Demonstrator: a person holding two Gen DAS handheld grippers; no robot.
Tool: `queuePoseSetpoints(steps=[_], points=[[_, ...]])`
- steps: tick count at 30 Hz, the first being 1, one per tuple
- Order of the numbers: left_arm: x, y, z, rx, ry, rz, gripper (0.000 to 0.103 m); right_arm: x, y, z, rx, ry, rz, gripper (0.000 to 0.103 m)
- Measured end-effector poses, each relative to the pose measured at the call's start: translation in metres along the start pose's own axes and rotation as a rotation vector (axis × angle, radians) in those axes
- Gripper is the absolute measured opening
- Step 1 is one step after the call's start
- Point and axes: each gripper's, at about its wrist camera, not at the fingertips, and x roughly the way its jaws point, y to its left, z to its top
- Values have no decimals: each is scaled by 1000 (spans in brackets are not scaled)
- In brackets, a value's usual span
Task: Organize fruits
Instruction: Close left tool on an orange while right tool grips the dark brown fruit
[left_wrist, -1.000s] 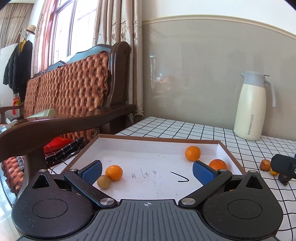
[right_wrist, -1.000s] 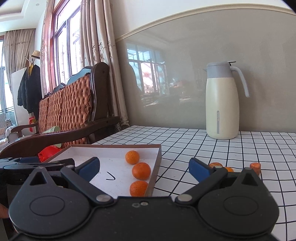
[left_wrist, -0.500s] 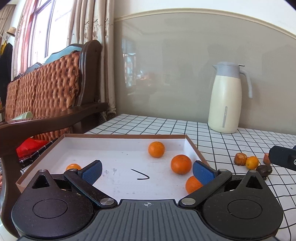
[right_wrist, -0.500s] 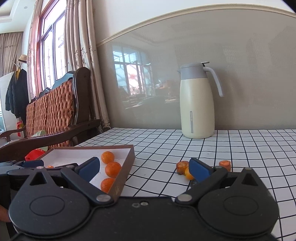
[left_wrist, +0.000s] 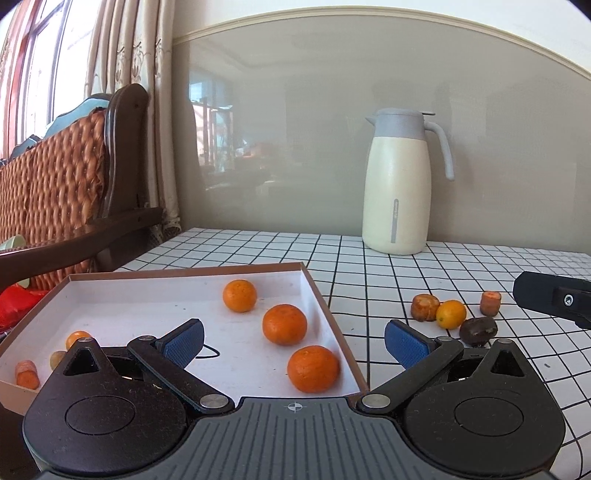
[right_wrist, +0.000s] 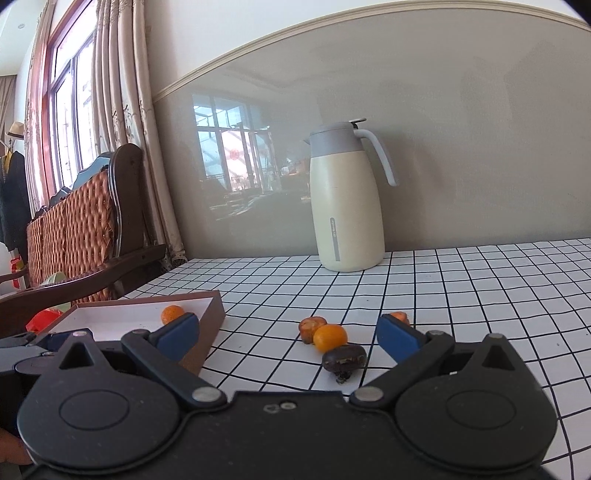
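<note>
Three oranges lie in a line along the right side of the shallow box, which sits at the left end of the surface, a white cloth with a black grid. At the box's near left corner are a small orange fruit, a pale fruit half hidden behind the gripper body, and an orange stub. Out on the cloth, right of the box, four pieces cluster: a brown fruit touching a kumquat, a dark fruit just in front of them, and a carrot-like stub a little apart. A cream jug stands by the grey wall; a wooden sofa and curtains fill the left.

Left gripper hovers level over the box's near right corner, wide open and empty. Right gripper hovers low over the cloth, pointed at the cluster, also wide open, holding nothing; the dark fruit lies between its fingers' line of sight, apart from both.
</note>
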Motion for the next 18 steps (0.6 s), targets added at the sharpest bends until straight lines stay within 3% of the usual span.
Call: queuePoseSetpoints(steps=[18], points=[[11,-54,2,51,-9,-132,103,-7,-46,-6,52,15,-130,97]])
